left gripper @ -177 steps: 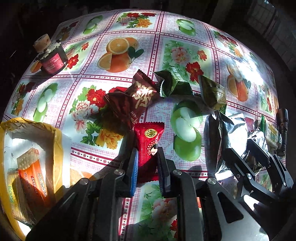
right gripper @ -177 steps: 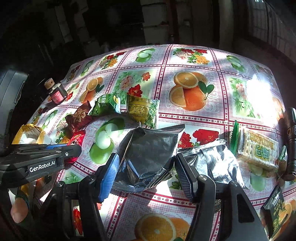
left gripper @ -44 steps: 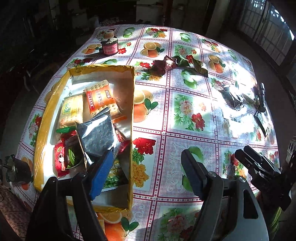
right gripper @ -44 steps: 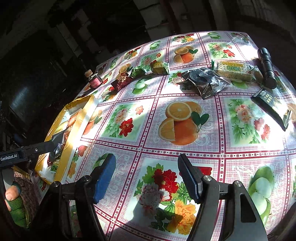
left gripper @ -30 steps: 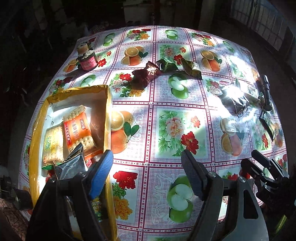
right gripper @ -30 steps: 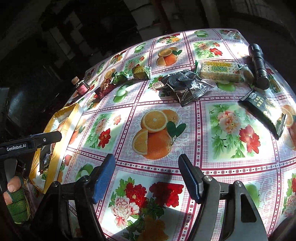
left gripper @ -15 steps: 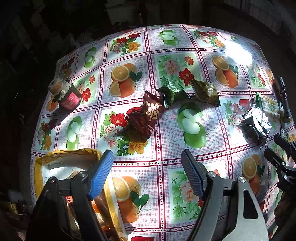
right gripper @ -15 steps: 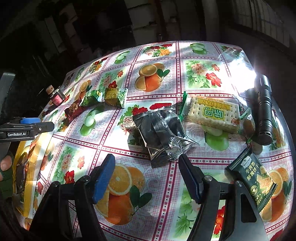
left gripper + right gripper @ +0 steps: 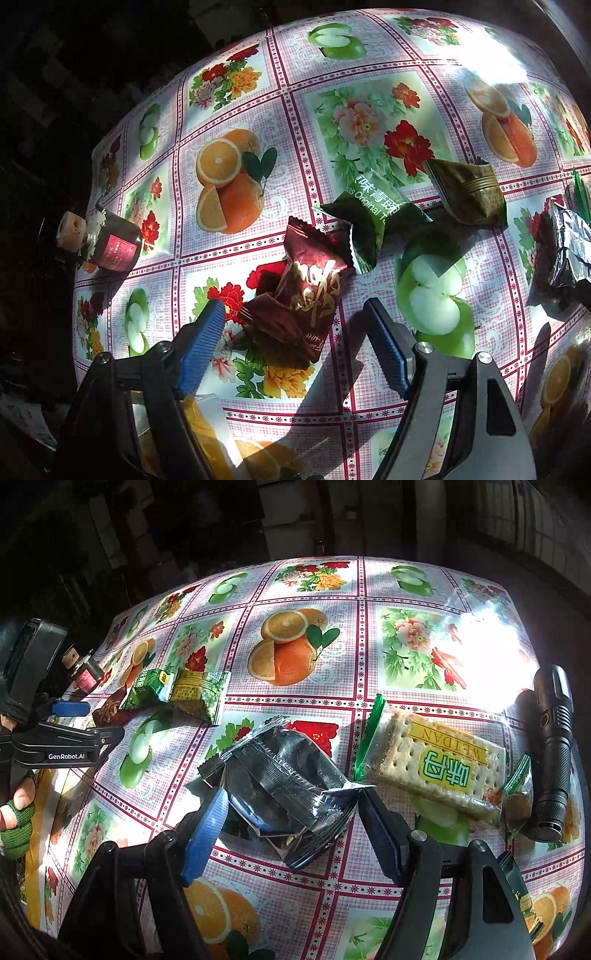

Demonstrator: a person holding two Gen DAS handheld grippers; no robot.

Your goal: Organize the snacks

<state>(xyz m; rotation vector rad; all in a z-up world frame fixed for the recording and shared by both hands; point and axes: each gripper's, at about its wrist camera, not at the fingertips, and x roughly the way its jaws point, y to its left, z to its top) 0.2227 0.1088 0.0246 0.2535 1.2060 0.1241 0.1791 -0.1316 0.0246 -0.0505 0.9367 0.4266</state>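
Two dark red snack packets lie on the fruit-print tablecloth, and my left gripper hangs open just over them, its blue pads either side and clear of them. Beyond lie a green packet and an olive packet. In the right wrist view a crumpled silver-black foil packet lies between the pads of my right gripper, whose jaws are opening; the pads do not press on it. A cracker pack lies just to its right.
A black flashlight and a dark green packet lie at the right edge. A small jar stands at the table's left edge. The yellow box's corner shows under the left gripper. A gloved hand holds it.
Both grippers have travelled from the yellow box across the table. The left one has come down over the red packets and the right one over the foil packet. The box has slid almost out of view.
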